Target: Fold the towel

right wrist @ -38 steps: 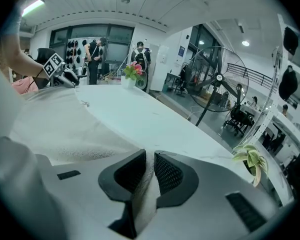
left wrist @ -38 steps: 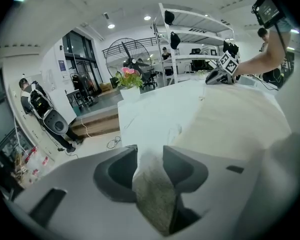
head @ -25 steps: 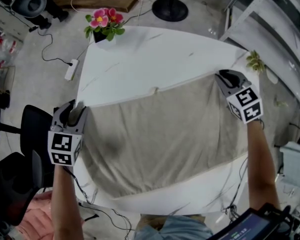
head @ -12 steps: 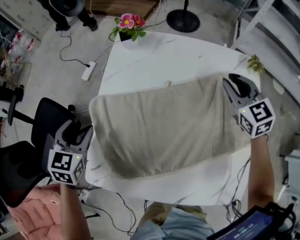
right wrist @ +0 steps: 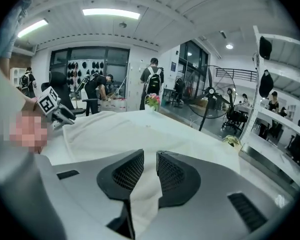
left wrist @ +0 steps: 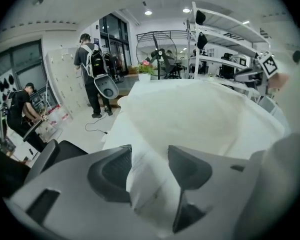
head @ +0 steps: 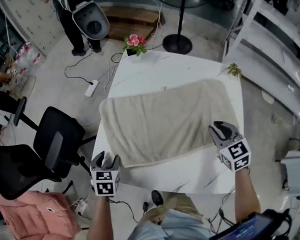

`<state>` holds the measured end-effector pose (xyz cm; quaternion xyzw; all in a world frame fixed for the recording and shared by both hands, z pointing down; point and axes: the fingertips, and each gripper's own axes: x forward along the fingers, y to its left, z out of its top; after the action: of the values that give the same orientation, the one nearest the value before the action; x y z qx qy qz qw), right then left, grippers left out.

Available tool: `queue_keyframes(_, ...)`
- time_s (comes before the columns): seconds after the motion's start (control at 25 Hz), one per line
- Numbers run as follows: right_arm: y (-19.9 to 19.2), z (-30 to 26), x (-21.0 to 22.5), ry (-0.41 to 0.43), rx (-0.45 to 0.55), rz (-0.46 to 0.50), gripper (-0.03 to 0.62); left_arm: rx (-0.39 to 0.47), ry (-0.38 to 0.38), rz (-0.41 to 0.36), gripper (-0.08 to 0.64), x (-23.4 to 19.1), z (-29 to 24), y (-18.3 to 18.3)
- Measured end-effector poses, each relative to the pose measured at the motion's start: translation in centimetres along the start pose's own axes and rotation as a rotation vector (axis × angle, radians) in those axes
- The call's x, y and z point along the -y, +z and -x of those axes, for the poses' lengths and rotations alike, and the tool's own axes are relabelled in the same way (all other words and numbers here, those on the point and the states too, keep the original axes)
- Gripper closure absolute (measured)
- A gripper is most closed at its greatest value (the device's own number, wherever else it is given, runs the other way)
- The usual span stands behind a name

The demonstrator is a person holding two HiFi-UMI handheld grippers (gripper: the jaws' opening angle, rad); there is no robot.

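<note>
A white table (head: 155,70) stood on a grey floor (head: 45,101). A pot of pink flowers (head: 135,43) sat at its far left corner and a small green sprig (head: 234,70) at its far right corner. Beyond the table a fan (head: 177,43) stood on a round black base. A power strip (head: 91,88) lay on the floor at left, near a black chair (head: 57,144), with pink padded cloth (head: 35,214) nearer the camera. White shelves (head: 270,39) ran along the right. A person with a backpack (left wrist: 94,64) stood farther back.
</note>
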<state>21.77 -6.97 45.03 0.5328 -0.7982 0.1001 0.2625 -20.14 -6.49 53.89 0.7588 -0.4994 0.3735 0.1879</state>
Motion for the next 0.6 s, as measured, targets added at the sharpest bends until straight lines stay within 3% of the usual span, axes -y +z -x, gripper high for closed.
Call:
queue_keyframes(0.2, -3.2, 4.7, -1.6, -0.047, -0.04, -0.018, 0.499, -0.081, 0.039, -0.092, 0.329, -1.3, 0.9, -1.4)
queue_keyframes(0.36, -5.1, 7.4, -1.9, -0.096, -0.048, -0.048, 0.499, -0.061, 0.039, -0.116, 0.376, -1.7, 1.1, -2.6)
queue_keyframes(0.44, -5.8, 8.9, -2.3, -0.113, -0.059, -0.06, 0.5, -0.033, 0.036, -0.087, 0.376, -1.8, 1.4, -2.2)
queue_keyframes(0.6, -6.5, 12.0, -2.2, -0.162, -0.064, -0.069, 0.5, 0.09, -0.007, 0.071, 0.376, -1.6, 3.2, 0.0)
